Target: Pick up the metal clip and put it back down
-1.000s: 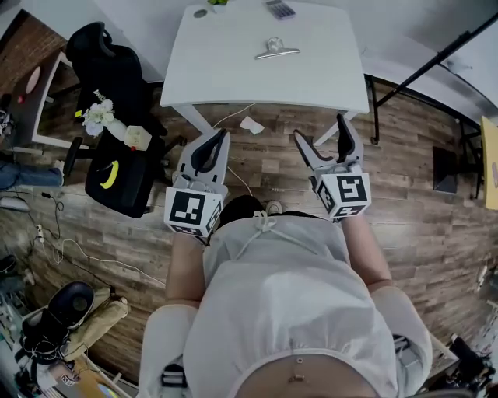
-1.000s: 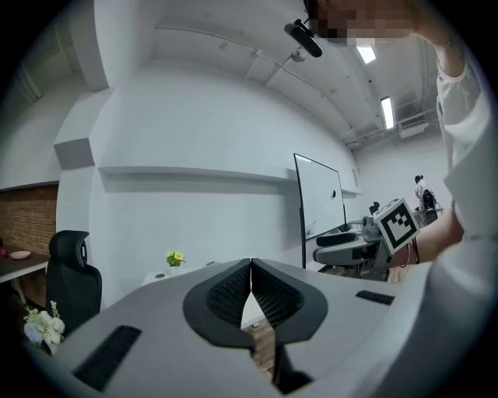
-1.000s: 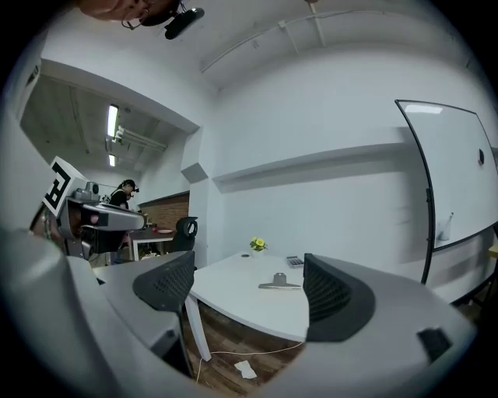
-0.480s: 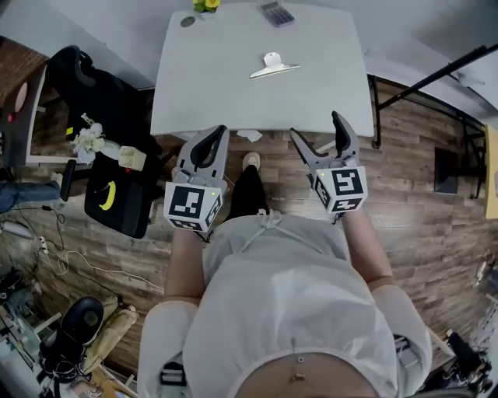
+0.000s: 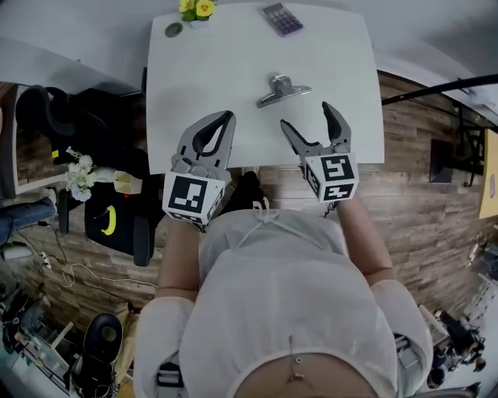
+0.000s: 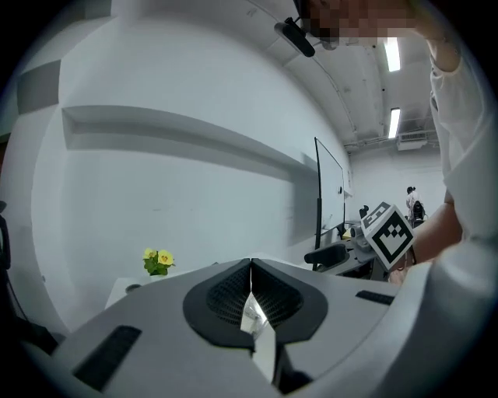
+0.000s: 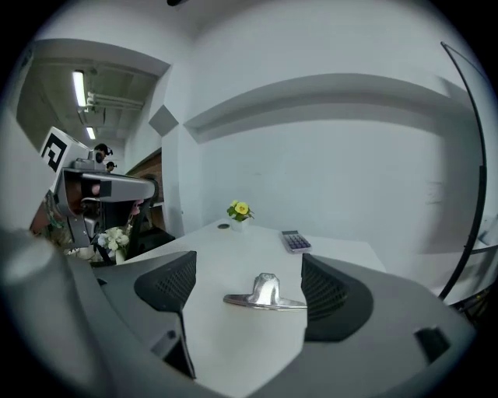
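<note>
On the table, metal clip — ahead of spread right tongs

an office: white desk, calculator, black swivel chair, ceiling strip lights.

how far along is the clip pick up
Done: nothing yet; the metal clip lies untouched on the white table. In hand: the right gripper is open, its fingers apart and aimed at the clip but short of it; the left gripper is shut and empty. Left: grasp the clip, lift it, set it back down.
</note>
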The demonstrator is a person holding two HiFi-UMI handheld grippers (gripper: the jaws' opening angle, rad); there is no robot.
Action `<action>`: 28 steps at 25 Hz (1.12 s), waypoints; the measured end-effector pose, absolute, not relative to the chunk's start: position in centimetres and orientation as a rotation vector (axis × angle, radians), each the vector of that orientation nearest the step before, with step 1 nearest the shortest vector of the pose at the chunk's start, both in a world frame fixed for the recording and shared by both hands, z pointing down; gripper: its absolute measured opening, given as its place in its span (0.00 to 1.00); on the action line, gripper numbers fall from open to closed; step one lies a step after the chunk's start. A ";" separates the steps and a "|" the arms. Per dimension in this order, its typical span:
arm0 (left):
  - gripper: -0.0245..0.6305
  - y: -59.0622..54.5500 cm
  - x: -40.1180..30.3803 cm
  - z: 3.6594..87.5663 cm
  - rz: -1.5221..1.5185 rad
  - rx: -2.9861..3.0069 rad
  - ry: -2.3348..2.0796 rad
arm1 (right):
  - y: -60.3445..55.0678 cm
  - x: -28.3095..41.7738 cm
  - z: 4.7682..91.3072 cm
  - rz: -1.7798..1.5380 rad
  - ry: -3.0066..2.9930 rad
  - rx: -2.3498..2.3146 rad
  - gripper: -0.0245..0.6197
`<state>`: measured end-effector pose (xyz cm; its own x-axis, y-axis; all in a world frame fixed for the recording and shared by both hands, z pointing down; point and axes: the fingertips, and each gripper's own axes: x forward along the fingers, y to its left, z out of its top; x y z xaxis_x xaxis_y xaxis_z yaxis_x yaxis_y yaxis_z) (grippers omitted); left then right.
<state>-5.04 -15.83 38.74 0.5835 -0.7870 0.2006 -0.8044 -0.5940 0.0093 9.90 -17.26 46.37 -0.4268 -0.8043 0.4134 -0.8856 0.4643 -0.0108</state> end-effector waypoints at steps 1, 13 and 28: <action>0.07 -17.1 -5.5 39.3 0.279 2.703 -1.355 | -18.4 9.4 47.1 0.342 -2.347 1.417 0.69; 0.07 -27.7 -6.8 46.2 0.346 2.622 -1.182 | -28.2 8.4 59.9 0.689 -2.057 1.370 0.67; 0.07 -31.8 -8.2 49.8 0.390 2.543 -1.131 | -29.7 8.4 66.0 0.791 -1.775 1.288 0.52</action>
<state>-8.22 -31.84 49.80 0.6472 -0.6635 0.3752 -0.7538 -0.6304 0.1855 8.38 -29.66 66.04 -0.1740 -0.4649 0.8681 -0.9564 0.2897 -0.0366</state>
